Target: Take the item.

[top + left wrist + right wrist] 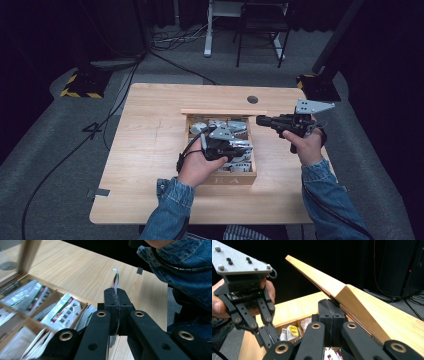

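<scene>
1. High view: The tea sachet is hard to pick out here, but the left tongs (235, 146) hang over the middle of the wooden box (225, 178), whose compartments are packed with pale sachets. The right tongs (261, 120) sit just beyond the box's far right corner, at the end of the raised lid (223, 112). The box's front wall, below the left tongs, bears burnt-in letters; "E A" can be read, likely the end of "TEA". The box stands on the table (150, 150).

2. Left gripper view: The tea sachet (115, 280) is pinched between the clenched left tongs (116, 293), its white edge with a red and green stripe standing up past the tips, clear of the box. Below and to the left of the tongs lie more sachets (63, 311) in their compartments, with barcodes and the same stripes; the print is too small to read. I judge the step in hand to be lifting one sachet out.

3. Right gripper view: The right tongs (329, 305) are clenched with their tips against the lid's (362, 305) underside, seemingly propping it open. A yellow-labelled sachet (293, 331) lies below, its brand unreadable. The left tongs (265, 340) hang to the left. Next, the sachet should be carried clear and set on the table while the lid is kept up.
</scene>
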A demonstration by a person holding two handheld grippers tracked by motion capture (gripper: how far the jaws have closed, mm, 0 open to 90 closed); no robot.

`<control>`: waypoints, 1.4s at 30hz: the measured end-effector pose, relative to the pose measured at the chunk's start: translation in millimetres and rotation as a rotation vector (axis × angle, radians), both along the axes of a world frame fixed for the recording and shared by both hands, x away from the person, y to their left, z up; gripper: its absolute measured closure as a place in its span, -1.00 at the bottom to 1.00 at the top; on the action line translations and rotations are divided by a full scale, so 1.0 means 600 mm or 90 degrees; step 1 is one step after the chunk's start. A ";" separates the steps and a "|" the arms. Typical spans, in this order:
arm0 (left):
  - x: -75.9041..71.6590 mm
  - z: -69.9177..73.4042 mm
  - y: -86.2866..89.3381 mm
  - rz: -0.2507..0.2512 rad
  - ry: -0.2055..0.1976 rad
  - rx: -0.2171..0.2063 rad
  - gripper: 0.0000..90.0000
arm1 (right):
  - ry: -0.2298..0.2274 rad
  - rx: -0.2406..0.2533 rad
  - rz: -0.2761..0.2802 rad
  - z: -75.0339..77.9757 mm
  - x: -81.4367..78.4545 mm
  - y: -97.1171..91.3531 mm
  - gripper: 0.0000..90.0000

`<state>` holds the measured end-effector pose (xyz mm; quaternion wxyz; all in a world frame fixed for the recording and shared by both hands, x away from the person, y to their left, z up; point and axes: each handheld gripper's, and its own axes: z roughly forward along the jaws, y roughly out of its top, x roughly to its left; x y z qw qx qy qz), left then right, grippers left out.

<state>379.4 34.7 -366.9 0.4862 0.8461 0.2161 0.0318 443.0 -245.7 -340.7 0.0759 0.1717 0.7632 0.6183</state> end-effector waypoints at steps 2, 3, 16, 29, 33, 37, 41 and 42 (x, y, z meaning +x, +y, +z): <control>-0.003 0.003 0.012 0.009 -0.003 0.002 0.99 | 0.001 0.002 0.001 0.001 0.001 -0.001 1.00; -0.006 0.005 0.024 0.018 -0.007 -0.002 0.99 | 0.001 0.005 0.001 0.002 0.001 -0.002 1.00; -0.023 0.022 0.096 0.062 -0.024 -0.027 0.99 | 0.005 0.003 0.000 0.000 -0.005 -0.003 1.00; -0.035 0.021 0.164 0.116 -0.033 -0.011 0.99 | 0.008 -0.001 0.002 -0.004 -0.007 0.002 1.00; -0.042 0.019 0.184 0.130 -0.033 -0.007 0.99 | 0.010 -0.008 0.004 -0.006 -0.009 0.007 1.00; -0.052 0.008 0.207 0.155 -0.034 -0.009 0.99 | 0.008 -0.007 0.001 -0.006 -0.011 0.007 1.00; -0.057 -0.007 0.224 0.183 -0.030 -0.016 0.99 | 0.008 -0.007 -0.002 -0.006 -0.011 0.007 1.00; -0.057 -0.007 0.224 0.183 -0.030 -0.016 0.99 | 0.008 -0.008 -0.002 -0.007 -0.012 0.007 1.00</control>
